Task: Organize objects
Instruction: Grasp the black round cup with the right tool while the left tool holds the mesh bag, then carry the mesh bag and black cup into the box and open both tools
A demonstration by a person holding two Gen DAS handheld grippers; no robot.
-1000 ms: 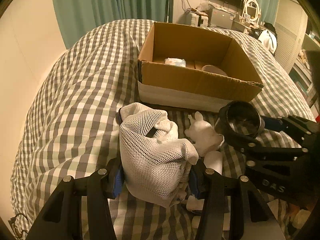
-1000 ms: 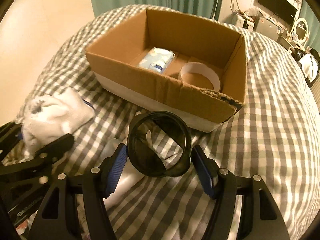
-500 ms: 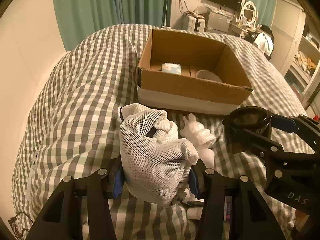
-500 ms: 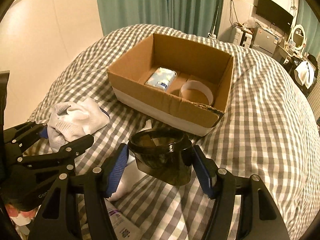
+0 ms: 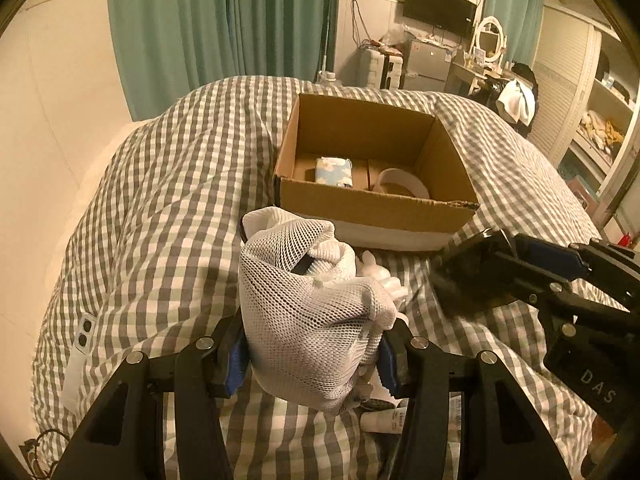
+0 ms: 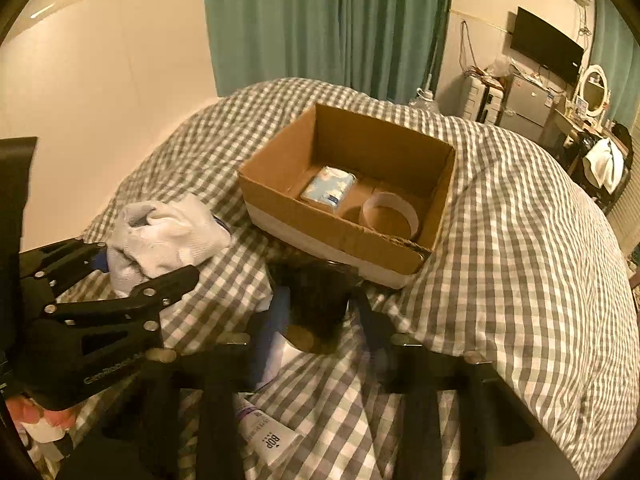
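I have both pieces off the checked blanket (image 5: 160, 216) and I judge this to be the carrying step: each gripper bears something meant for the cardboard box (image 5: 376, 208), which sits open on the bed just beyond them. My left gripper (image 5: 312, 356) is pinching the white mesh bag (image 5: 308, 312) between its blue pads, the bag bulging up and forward between the fingers. My right gripper (image 6: 316, 320) has the dark cup (image 6: 316, 300) between its fingers, and those jaws are closing on it; that view is smeared, so I cannot tell how squarely the pads sit on its wall. The box already holds a pale blue packet (image 6: 329, 186) and a white ring (image 6: 390, 216), with bare floor left towards the near and far walls. The next move, as I see it, calls for clearing the near wall of the box, which is torn and ragged at its right corner, and lowering each load onto bare cardboard beside the packet and ring before letting go. Other small white things and a tube (image 6: 268, 436) lie on the blanket below my fingers. The tube reads "BOP", the rest too small to make out; the right gripper's body shows "DAS" in the left view, and there is a line of unreadable lettering on the left gripper's body.
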